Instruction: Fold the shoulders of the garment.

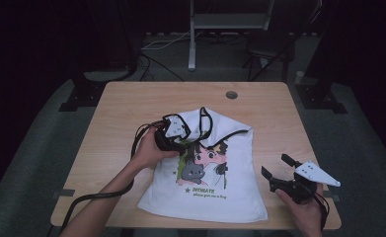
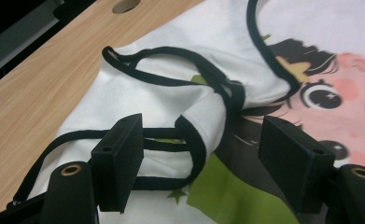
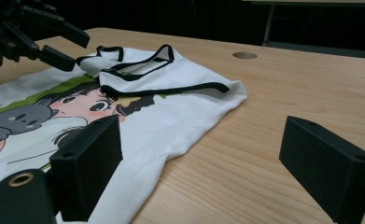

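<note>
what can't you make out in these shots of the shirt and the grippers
- Small green lettering on the white shirt: too small in the high view.
- Shirt's underside: hidden against the table.
- Cartoon print: cut off by the frame edge in the left gripper view.
- Right gripper: its body lies below the frame edge.

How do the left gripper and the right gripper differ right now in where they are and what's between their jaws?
The left gripper sits over the folded top of the white shirt, while the right gripper rests off the shirt, above the bare table near its right edge. The left gripper's jaws straddle a black-trimmed fold without pressing on it; the right gripper's jaws have only wood between them. Both stand open.
</note>
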